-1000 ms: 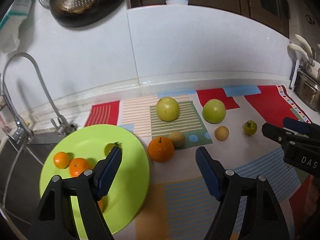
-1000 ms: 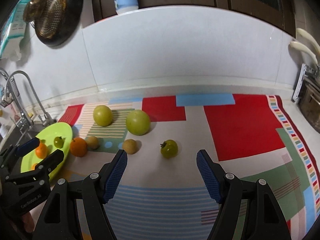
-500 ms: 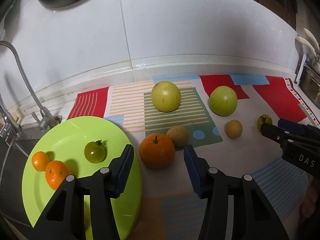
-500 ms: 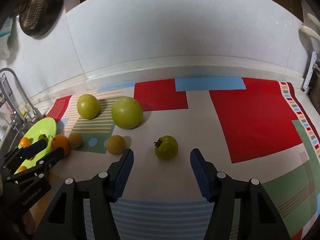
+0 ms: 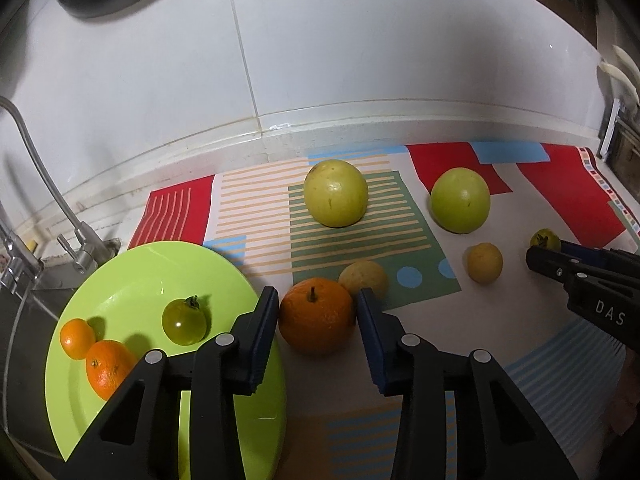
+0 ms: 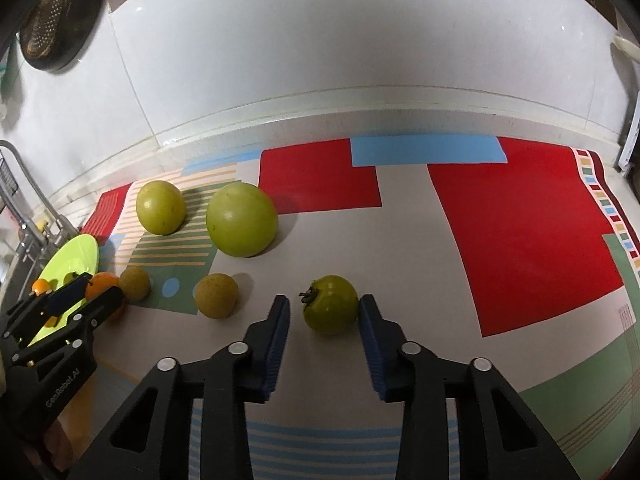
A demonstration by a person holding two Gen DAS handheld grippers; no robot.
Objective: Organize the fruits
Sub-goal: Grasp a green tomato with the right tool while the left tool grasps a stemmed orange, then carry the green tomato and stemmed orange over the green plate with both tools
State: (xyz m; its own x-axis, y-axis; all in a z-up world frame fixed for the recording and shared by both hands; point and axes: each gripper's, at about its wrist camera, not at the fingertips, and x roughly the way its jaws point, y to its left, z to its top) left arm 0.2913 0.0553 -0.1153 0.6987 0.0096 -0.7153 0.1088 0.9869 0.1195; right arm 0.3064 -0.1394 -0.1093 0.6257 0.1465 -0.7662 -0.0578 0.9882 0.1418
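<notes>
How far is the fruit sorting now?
Done: three fruits lie on the plate. In hand: the left gripper brackets the orange, the right gripper the green tomato; neither lifted. Left: four other fruits on the mat.

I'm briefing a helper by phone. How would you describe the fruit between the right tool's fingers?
On the patchwork mat, find the big green fruit. In front of it, to the right, sits a small green tomato between the right tool fingers. Unlike its tan neighbour, it is glossy with a dark stem.

Orange, stem up, at lower centre beside lime plate. Green tomato, on its side, mid-frame on the mat.
</notes>
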